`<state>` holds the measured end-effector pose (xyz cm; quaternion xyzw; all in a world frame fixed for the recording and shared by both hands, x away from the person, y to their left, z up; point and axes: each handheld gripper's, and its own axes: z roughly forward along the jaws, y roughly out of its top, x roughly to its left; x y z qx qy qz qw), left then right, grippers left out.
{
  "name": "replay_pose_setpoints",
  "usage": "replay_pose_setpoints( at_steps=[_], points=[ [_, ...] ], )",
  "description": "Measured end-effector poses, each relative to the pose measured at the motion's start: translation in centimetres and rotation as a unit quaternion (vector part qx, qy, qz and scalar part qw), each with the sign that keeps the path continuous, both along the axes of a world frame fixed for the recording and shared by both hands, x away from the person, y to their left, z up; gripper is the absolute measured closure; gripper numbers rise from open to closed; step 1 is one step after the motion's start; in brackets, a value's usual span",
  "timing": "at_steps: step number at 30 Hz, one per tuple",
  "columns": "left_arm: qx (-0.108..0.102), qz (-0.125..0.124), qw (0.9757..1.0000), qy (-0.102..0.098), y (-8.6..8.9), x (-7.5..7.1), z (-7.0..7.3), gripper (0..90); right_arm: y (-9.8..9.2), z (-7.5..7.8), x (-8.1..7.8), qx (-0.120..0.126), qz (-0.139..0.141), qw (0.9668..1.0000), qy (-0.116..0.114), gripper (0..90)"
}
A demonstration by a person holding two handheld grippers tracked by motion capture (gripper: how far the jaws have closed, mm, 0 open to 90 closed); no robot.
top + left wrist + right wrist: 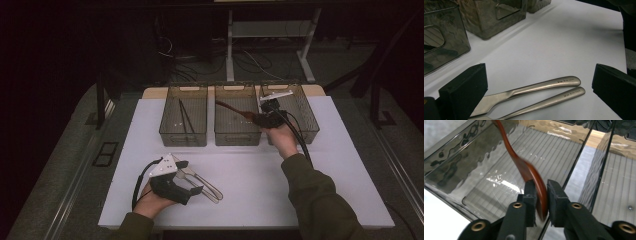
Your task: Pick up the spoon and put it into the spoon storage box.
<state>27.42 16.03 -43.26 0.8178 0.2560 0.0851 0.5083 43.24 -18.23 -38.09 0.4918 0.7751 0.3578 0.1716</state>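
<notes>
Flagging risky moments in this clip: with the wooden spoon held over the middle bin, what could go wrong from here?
1. The right gripper pinches the wooden spoon only by the edge of its bowl; the long handle sticks out, so it could twist or slip.
2. The spoon hangs beside the wall of the middle bin, so it may snag there or drop crooked.
3. The left gripper stands open around two metal handles lying side by side; closing might grab both.

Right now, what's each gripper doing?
Left gripper: open, fingers either side of two metal handles on the table.
Right gripper: shut on a wooden spoon.
</notes>
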Motion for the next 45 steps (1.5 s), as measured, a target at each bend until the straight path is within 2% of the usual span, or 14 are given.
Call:
replay_pose_setpoints(
  at_steps=[4, 9, 13, 18, 22, 29, 39, 45],
  points=[
    [-0.002, 0.001, 1.0000, 0.001, -0.1, 0.0, 0.0, 0.0, 0.1, 0.1, -0.1, 0.000, 0.008, 1.0000, -0.002, 70.6],
    [-0.003, 0.001, 1.0000, 0.000, 0.0, 0.0, -0.1, 0.0, 0.0, 0.4, -0.3, 0.017, 0.015, 0.9997, -0.002, 65.1],
    [-0.001, 0.002, 1.0000, 0.000, 0.0, 0.1, -0.1, 0.0, -0.3, 0.5, -0.5, 0.027, 0.034, 0.9990, -0.004, 58.9],
    [0.002, 0.000, 1.0000, 0.001, 0.0, 0.1, -0.1, 0.0, -0.7, 1.1, -1.3, 0.035, 0.070, 0.9967, -0.017, 49.4],
    [0.003, 0.002, 1.0000, 0.005, 0.0, 0.2, -0.2, 0.0, -1.3, 1.9, -2.2, 0.034, 0.089, 0.9950, -0.028, 43.9],
    [0.007, -0.002, 0.9999, 0.007, -0.2, 0.2, -0.4, 0.0, -2.0, 3.5, -4.3, 0.041, 0.128, 0.9897, -0.050, 39.7],
    [0.004, 0.006, 1.0000, 0.006, -0.1, 0.1, -0.2, 0.0, -3.5, 2.7, -7.5, 0.039, 0.160, 0.9846, -0.058, 37.2],
    [0.007, 0.004, 1.0000, 0.005, -0.2, 0.2, -0.3, 0.0, -4.4, 2.2, -9.4, 0.054, 0.172, 0.9819, -0.057, 35.9]
  ],
)
